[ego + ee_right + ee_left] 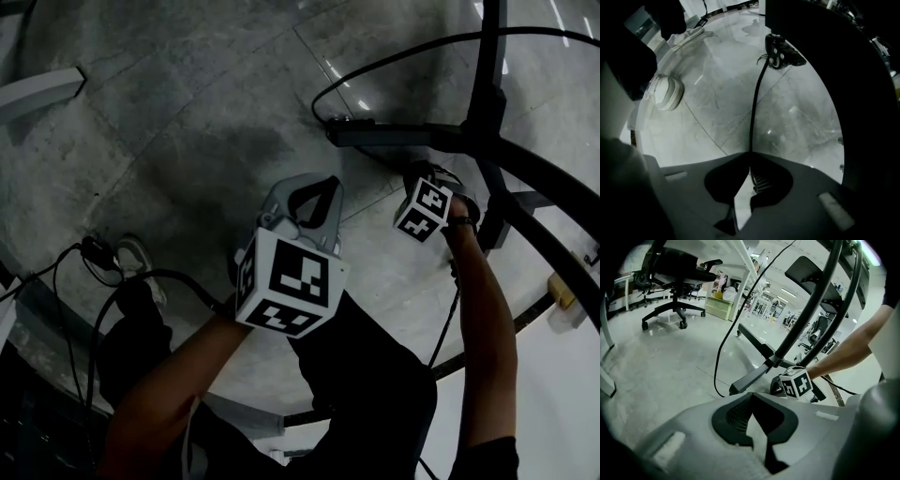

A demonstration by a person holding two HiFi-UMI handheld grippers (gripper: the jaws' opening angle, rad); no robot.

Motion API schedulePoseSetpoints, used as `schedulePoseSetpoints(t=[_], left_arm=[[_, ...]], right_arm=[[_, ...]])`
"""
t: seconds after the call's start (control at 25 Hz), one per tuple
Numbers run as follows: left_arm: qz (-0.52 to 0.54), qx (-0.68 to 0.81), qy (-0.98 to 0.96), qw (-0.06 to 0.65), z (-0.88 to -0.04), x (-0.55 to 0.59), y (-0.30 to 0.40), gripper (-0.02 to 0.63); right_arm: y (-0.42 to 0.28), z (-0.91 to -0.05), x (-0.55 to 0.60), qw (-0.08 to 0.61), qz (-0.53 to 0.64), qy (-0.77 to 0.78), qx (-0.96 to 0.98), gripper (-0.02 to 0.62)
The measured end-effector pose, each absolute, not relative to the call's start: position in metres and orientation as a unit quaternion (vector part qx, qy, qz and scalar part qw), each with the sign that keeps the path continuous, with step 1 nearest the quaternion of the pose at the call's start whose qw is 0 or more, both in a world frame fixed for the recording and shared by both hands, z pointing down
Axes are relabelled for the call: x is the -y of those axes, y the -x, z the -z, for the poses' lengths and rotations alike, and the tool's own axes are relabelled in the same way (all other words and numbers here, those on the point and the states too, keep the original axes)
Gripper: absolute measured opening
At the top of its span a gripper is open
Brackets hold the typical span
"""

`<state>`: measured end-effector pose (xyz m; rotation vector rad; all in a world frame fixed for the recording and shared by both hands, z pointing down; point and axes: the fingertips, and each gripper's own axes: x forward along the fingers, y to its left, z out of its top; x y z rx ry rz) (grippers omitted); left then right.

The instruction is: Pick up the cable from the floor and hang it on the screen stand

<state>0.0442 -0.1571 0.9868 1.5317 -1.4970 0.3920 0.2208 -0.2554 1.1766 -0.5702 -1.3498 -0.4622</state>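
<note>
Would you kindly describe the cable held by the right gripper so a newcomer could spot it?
Find the black screen stand on the grey floor, then the caster wheel at its foot. From beside that wheel a thin black cable runs straight into the right gripper, which is shut on it. Unlike the stand's thick tubes, it is slender.
</note>
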Motion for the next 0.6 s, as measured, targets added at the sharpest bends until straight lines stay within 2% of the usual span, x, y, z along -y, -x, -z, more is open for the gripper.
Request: schedulePoseSetpoints(t=[0.24,0.6], left_arm=[[-0.168,0.6,-0.634,0.459,-0.955,0.138,-0.039,-0.002],[-0.172,0.585,-0.655,0.447,-0.881,0.1,-0.032,-0.002]], right_arm=[[-0.22,-1.141,0.213,0.707,0.188,0.198,0.653,0.02],[-0.184,-1.031,0.144,0.654,0.162,0.138,0.726,0.02]])
